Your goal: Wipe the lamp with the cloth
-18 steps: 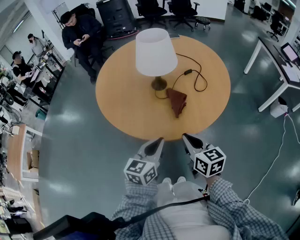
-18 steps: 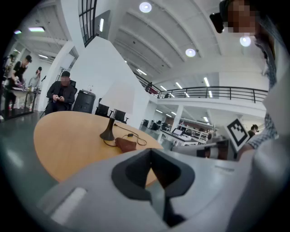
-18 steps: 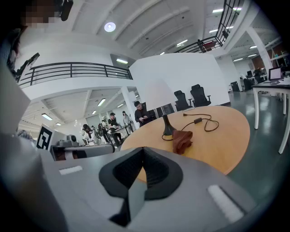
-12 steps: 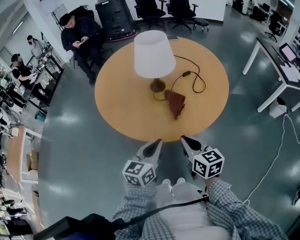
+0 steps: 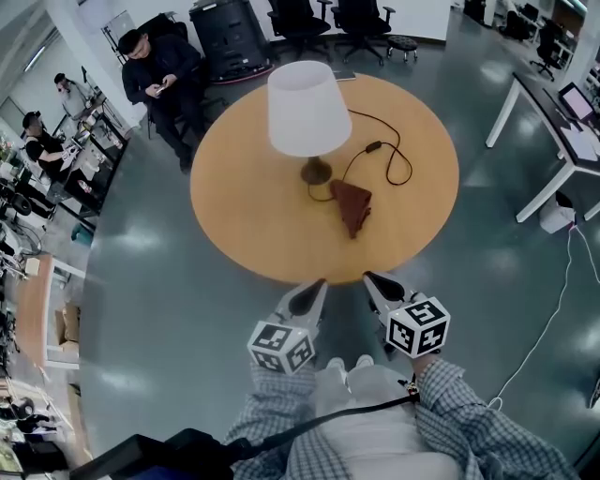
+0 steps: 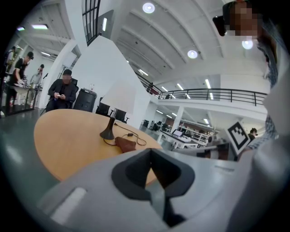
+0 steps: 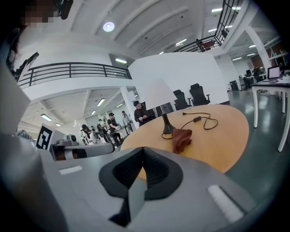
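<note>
Cloth (image 5: 352,206): lying mid-table (image 5: 244,211) beside lamp (image 5: 302,112); wiping not begun. Left gripper (image 5: 317,283), right gripper (image 5: 369,278): closed, empty, off the near edge.

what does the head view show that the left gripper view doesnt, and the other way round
Only the head view: the whole round table from above, with the left gripper and right gripper side by side short of its near edge, and the left one's marker cube. Only the left gripper view: ceiling lights, a balcony railing, and that gripper's jaws close up, shut on nothing. Both: the lamp, the brown cloth lying beside its base, the black cord and a seated person in black.
</note>
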`<state>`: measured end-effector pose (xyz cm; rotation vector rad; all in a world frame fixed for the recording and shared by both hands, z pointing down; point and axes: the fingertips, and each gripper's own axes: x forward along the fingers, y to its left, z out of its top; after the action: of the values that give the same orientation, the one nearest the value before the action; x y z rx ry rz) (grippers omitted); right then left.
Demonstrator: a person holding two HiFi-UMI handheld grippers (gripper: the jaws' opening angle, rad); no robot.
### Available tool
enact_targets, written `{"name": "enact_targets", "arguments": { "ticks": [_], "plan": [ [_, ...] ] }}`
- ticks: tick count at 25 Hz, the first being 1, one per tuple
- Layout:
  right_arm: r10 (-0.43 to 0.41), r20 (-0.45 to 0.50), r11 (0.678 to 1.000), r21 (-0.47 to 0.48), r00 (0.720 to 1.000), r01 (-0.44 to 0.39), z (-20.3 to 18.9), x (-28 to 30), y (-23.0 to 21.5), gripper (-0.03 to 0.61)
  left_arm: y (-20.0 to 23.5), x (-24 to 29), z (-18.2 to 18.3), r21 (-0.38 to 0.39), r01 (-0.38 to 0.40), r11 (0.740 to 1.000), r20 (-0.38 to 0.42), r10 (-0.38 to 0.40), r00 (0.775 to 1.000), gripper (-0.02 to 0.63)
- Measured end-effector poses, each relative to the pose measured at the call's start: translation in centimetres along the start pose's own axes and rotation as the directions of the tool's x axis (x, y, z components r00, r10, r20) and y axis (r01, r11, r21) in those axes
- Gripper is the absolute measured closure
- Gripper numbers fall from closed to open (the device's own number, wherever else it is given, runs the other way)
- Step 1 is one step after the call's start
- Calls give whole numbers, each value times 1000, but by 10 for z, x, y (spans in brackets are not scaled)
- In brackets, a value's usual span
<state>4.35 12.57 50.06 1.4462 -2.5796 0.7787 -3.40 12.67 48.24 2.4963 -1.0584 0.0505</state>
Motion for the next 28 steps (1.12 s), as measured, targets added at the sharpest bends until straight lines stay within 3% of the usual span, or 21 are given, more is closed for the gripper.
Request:
{"name": "enact_targets", "arguments": {
  "ticks": [17, 28],
  "plan": [
    [-7, -5, 999, 33, 1000, 7, 4, -10, -22, 575, -10, 11, -3, 4, -16, 1000, -3, 16, 1000, 609],
    [10, 18, 999, 30, 1000, -11, 16, -24, -39, 575, -8, 5, 8, 7, -94, 996, 45, 93, 995, 610]
  ]
}}
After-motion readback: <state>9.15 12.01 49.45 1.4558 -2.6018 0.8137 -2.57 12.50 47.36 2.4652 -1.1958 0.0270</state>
